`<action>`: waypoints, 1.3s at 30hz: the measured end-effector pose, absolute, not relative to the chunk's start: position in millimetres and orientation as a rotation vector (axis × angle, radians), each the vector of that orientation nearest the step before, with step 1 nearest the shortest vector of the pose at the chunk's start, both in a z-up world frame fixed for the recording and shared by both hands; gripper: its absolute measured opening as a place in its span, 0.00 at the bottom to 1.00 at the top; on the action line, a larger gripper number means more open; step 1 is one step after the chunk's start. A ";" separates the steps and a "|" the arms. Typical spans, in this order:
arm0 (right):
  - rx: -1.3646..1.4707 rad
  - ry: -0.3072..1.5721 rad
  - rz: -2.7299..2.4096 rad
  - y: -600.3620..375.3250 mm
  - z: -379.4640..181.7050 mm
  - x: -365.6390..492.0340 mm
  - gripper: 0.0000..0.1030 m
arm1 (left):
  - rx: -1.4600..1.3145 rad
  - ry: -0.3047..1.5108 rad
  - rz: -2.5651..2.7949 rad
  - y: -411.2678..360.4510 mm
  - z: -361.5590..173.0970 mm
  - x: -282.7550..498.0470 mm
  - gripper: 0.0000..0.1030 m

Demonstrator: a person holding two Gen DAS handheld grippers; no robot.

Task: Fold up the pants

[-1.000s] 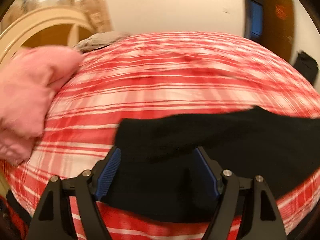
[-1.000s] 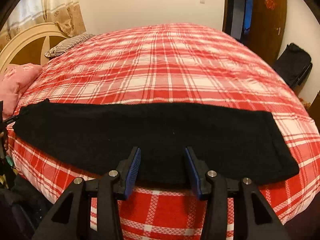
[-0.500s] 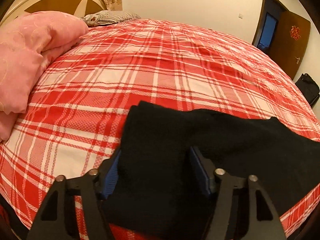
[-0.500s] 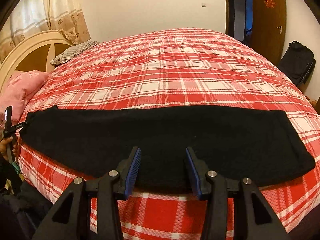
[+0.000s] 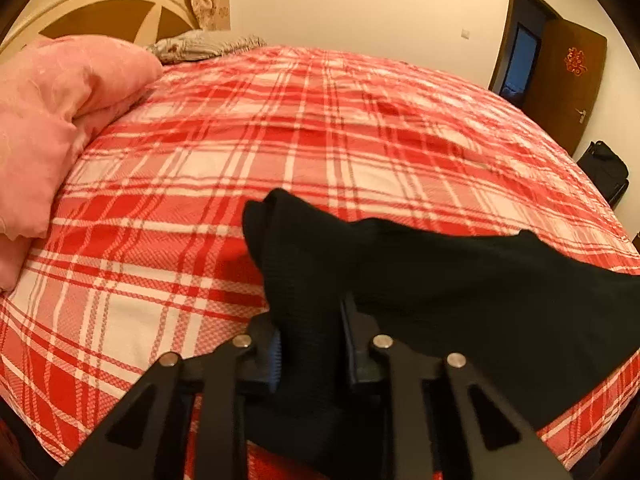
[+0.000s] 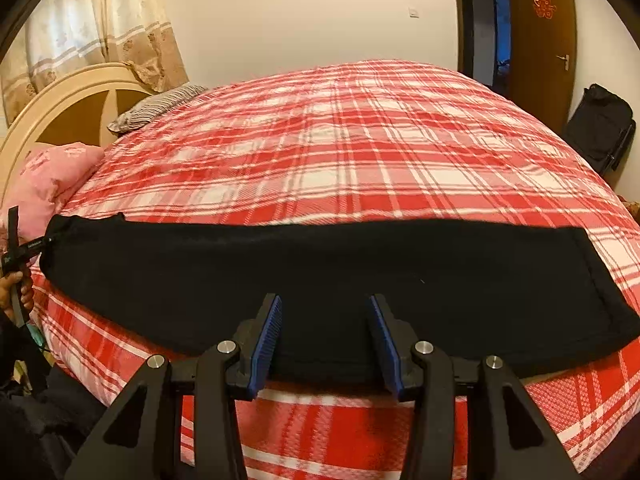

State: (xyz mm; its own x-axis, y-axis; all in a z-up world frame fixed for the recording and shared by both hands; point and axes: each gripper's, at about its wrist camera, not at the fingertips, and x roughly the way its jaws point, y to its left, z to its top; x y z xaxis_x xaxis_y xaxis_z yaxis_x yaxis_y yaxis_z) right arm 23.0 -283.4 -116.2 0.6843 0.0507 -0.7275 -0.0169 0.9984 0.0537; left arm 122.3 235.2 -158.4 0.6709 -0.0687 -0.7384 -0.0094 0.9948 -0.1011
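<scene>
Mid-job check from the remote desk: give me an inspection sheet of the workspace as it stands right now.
Surface: bed under a red and white plaid cover.
Job's things: black pants lie flat as a long strip along the near edge; one end bunched and raised.
Clutter: pink quilt and striped pillow by the headboard.
Grippers: left gripper has just been closing, pads pressed on the pants' end; right gripper open over the near edge, gripping nothing.
Cables: nothing seen.
Surroundings: curtain, brown door, black bag beside the bed.
</scene>
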 end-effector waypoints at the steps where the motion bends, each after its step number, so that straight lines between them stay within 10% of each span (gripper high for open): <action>1: 0.044 0.816 0.052 -279.7 -114.7 24.0 0.46 | -0.120 0.830 -0.032 238.3 -155.7 121.9 0.24; 14: 0.017 0.891 0.147 -242.8 -145.4 35.6 0.50 | -0.192 0.852 0.037 286.0 -155.4 128.6 0.25; 28: 0.102 0.772 -0.095 -340.5 -103.3 54.5 0.50 | -0.040 0.692 0.171 272.4 -117.3 102.7 0.77; 39: 0.308 0.809 -0.225 -420.8 -108.0 53.4 0.50 | 0.041 0.780 -0.058 181.9 -132.6 113.8 0.79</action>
